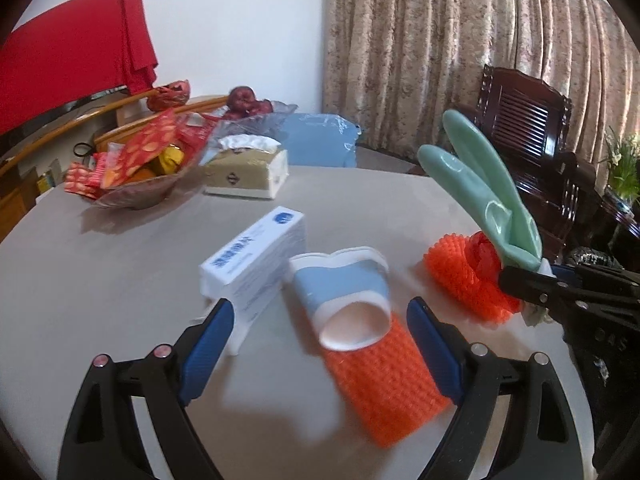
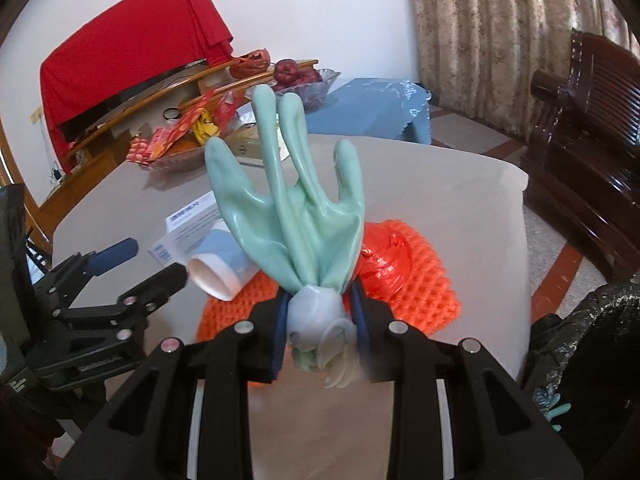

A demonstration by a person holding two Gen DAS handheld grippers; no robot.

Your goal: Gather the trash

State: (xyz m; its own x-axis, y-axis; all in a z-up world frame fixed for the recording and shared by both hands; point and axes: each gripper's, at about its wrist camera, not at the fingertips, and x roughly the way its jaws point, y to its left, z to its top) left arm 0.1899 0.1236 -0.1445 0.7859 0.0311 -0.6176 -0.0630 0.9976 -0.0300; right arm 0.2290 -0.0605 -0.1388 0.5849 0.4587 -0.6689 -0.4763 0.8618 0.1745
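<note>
While the right claw (image 2: 320, 316) clenches the mint-green rubber glove (image 2: 288, 208) by its cuff, the released left claw (image 1: 320, 344) straddles the fallen blue-and-white paper cup (image 1: 344, 296); closing on it seems next.

Left wrist cam: low over the table (image 1: 120, 280), near its front edge, looking down and across toward the far-left corner and the curtain (image 1: 460, 48). Close range; the paper cup (image 1: 340, 300) sits right at the left gripper (image 1: 320, 348). Right wrist cam: from the table's right edge, facing the same way, the green glove (image 2: 296, 216) filling centre frame. Both see the cup, white box (image 1: 256, 256), orange mesh (image 1: 384, 384), snack bowl (image 1: 136, 196).
</note>
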